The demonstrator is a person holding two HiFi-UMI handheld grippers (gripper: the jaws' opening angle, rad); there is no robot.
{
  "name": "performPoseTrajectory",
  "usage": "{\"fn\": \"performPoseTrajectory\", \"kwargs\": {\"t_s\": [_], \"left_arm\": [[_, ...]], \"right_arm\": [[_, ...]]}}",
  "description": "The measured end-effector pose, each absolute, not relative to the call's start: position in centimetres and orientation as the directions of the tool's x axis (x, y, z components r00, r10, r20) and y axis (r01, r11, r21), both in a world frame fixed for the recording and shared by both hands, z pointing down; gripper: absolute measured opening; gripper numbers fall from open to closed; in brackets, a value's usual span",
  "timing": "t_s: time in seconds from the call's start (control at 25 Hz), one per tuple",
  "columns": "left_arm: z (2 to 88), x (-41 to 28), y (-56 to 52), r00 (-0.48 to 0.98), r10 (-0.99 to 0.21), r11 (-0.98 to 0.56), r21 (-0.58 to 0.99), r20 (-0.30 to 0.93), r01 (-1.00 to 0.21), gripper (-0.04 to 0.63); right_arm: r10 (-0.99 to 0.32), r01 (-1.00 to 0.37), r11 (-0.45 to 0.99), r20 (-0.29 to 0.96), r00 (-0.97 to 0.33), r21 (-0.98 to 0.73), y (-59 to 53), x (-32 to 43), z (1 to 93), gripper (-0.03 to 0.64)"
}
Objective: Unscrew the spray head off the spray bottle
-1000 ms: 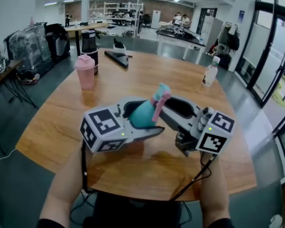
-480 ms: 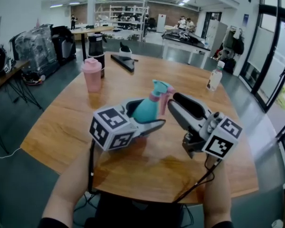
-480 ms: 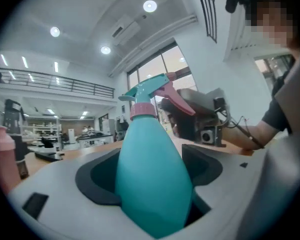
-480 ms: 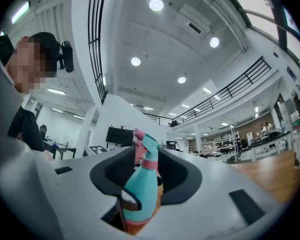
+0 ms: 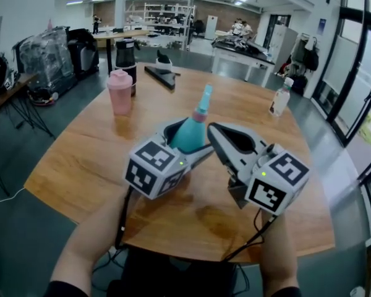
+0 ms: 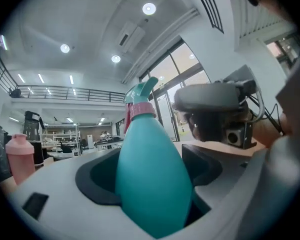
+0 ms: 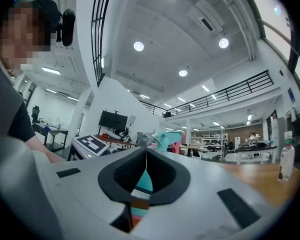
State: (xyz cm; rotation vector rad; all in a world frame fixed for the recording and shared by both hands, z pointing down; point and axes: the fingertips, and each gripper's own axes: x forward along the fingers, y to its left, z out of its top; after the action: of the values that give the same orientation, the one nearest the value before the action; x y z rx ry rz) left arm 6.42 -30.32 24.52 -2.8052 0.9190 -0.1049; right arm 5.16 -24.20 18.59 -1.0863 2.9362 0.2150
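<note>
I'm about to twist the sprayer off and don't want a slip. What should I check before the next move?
1. Left gripper grips the spray bottle: ok, jaws pressed on its teal body.
2. Spray head on the bottle: ok, pink collar sits on the neck.
3. Right gripper on the spray head: not ok. Its jaws have just closed with nothing between them, beside the head.
4. Right jaws open for a grasp: not ok, shut.
5. Collar loosened: cannot tell.
</note>
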Motion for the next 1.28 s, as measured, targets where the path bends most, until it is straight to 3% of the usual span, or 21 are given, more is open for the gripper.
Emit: {"fn": "performPoseTrajectory", "kwargs": {"t_s": [0.04,0.12,0.16,0.72,0.96,1.12,1.28], "left_arm": [[24.5,6.6,-30.1,0.807,-0.590,-0.790,-0.208,0.006,-0.576,0.391],[24.6,6.9,-29.9,0.808,-0.589,-0.786,-0.232,0.003,-0.573,0.391],[24.7,7.1,-29.8,0.809,-0.587,-0.786,-0.240,0.002,-0.570,0.391],[25.1,8.7,-27.7,0.835,-0.549,-0.802,-0.310,0.042,-0.511,0.391],[25.1,9.2,-26.9,0.859,-0.510,-0.825,-0.308,0.047,-0.473,0.391],[24.8,9.4,-25.9,0.907,-0.420,-0.875,-0.281,0.035,-0.394,0.391],[24.4,9.7,-23.4,0.968,-0.248,-0.939,-0.252,0.031,-0.232,0.391]], "right_arm": [[-0.657,-0.657,0.745,-0.036,-0.753,0.116,-24.6,5.1,19.0,0.028],[-0.663,-0.663,0.744,-0.031,-0.748,0.084,-25.0,5.2,19.4,0.145],[-0.669,-0.670,0.739,-0.036,-0.742,0.071,-25.2,5.2,19.4,0.158],[-0.698,-0.699,0.714,-0.038,-0.715,0.042,-25.8,5.6,19.3,0.156],[-0.644,-0.645,0.763,-0.046,-0.764,0.044,-24.9,5.5,19.0,0.149],[-0.584,-0.587,0.809,-0.062,-0.809,0.039,-24.5,5.7,18.7,0.144],[-0.465,-0.470,0.880,-0.081,-0.881,0.061,-22.7,6.2,18.5,0.144]]}}
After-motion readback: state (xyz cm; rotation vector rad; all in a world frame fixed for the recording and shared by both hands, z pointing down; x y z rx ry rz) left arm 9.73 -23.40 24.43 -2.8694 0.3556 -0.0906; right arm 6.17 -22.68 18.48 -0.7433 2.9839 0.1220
